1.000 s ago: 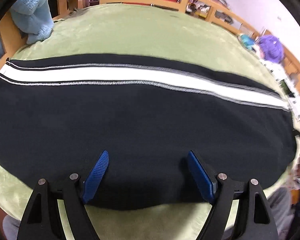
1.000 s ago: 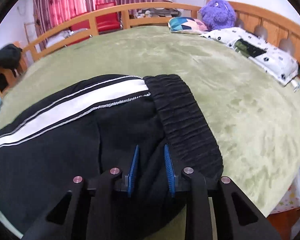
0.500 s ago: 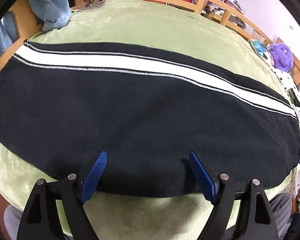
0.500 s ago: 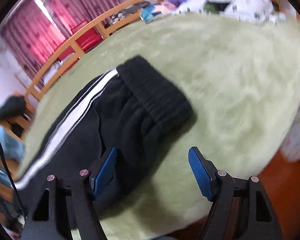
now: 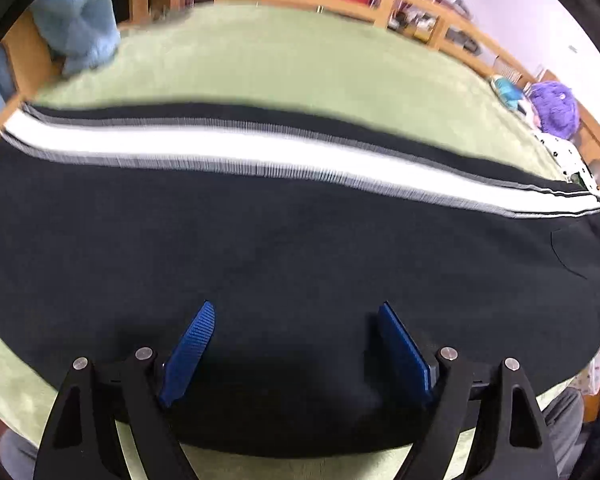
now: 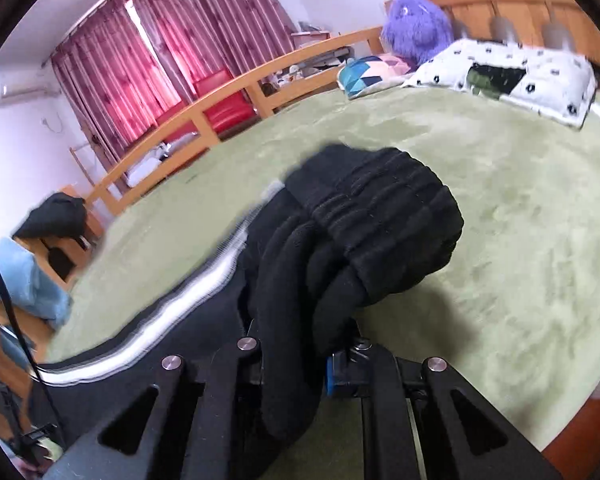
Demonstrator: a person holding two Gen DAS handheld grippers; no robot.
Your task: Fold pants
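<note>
Two black skeletal grippers, left gripper (image 5: pixel 292 344) and right gripper (image 6: pixel 296 364), each with triangular cut-outs, silver round screws at the finger pivots and ribbed blue pads (image 5: pixel 188 354), plus grey trousers (image 5: pixel 562 420) just beyond the bed's (image 5: pixel 300 72) near edge.

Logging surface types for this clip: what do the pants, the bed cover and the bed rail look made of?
Pants: thick black knit, probably fleece, matte, with a ribbed elastic waistband and white side stripe. Bed cover: green plush, short mottled nap. Bed rail: light wood, smooth and seemingly varnished.
</note>
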